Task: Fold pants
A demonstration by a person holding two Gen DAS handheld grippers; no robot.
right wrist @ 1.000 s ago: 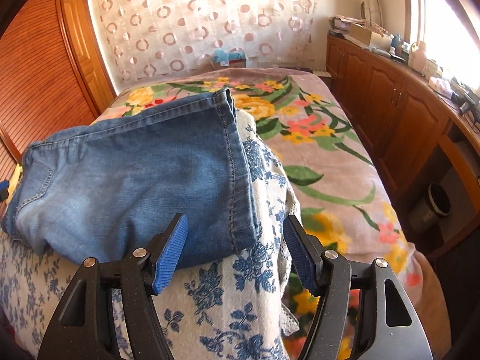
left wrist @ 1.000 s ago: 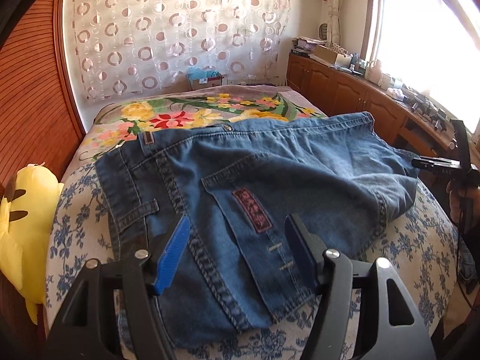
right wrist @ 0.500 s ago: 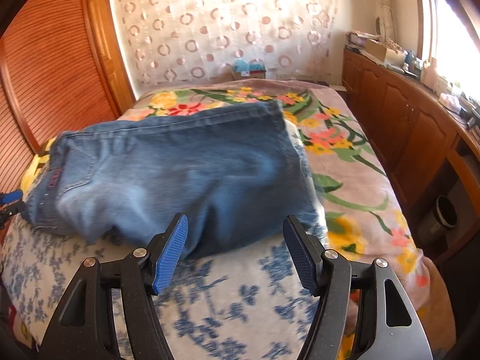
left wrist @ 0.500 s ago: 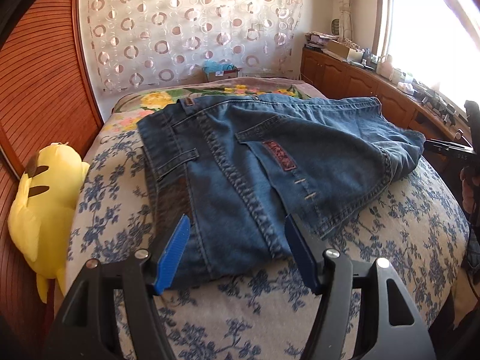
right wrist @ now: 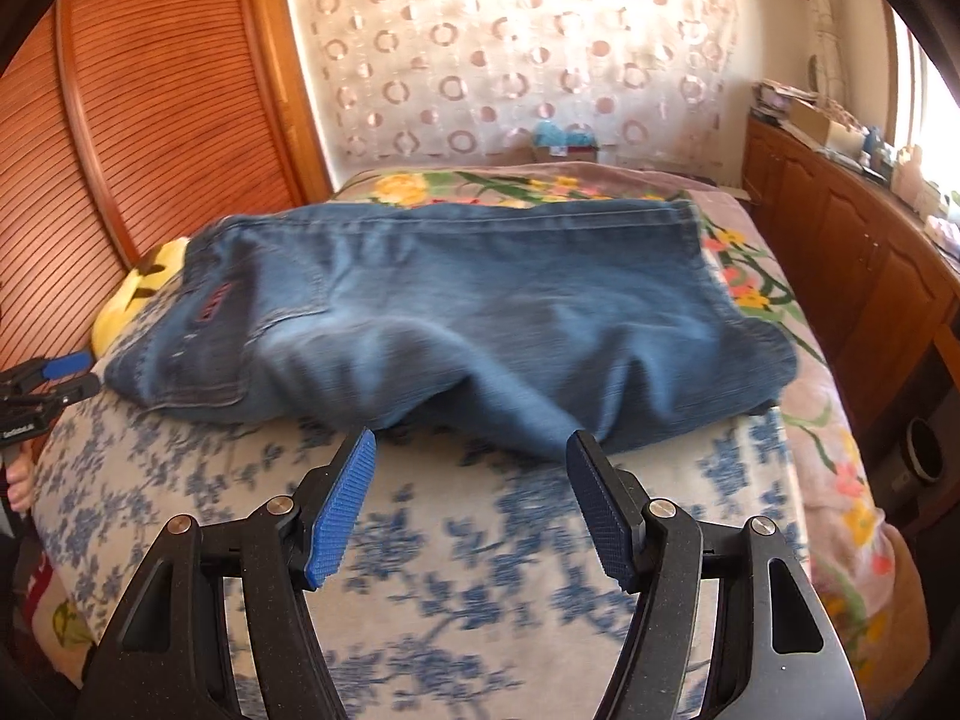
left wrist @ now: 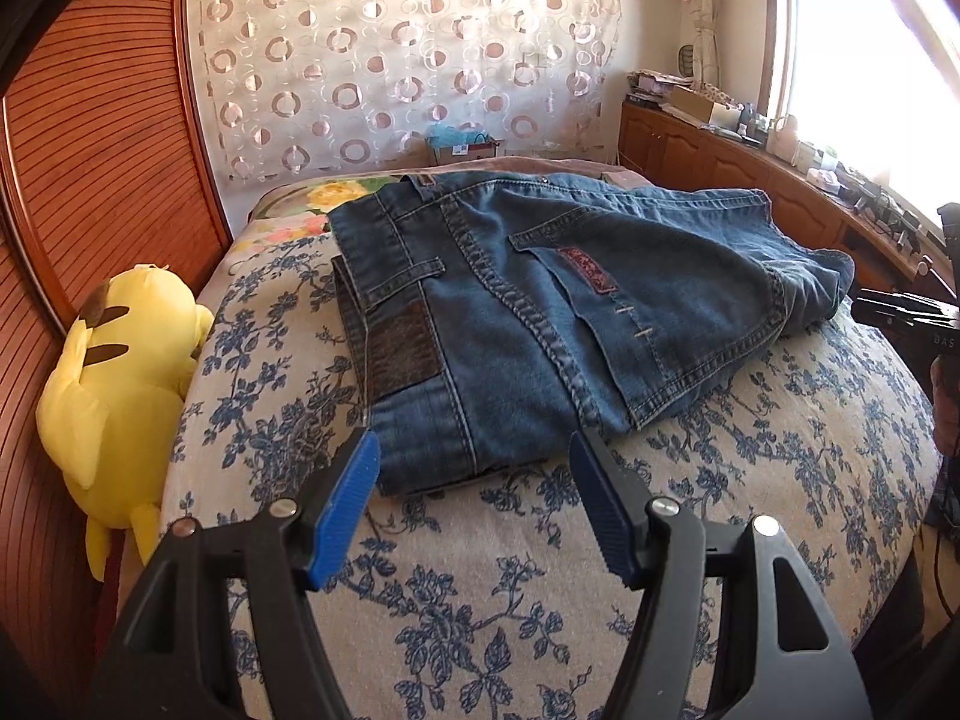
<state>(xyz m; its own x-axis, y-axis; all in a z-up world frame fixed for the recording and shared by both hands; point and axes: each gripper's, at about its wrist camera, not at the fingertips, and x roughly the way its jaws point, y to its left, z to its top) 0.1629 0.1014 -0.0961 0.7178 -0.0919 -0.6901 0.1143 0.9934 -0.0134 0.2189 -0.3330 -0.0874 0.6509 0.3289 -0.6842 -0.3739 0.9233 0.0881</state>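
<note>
Home bedroom, bed [left wrist: 780, 480] with floral bedspread, yellow plush toy [left wrist: 120, 372], patterned curtain [left wrist: 420, 60], wooden cabinets [right wrist: 870, 276]

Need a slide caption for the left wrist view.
Open left gripper above folded jeans on floral bedspread, yellow plush alongside.

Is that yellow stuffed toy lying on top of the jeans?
No, the yellow plush toy sits beside the bed's edge, apart from the jeans.

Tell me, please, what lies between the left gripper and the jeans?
Only bare floral bedspread: in the left wrist view, the open left gripper hovers just short of the jeans' near edge.
</note>
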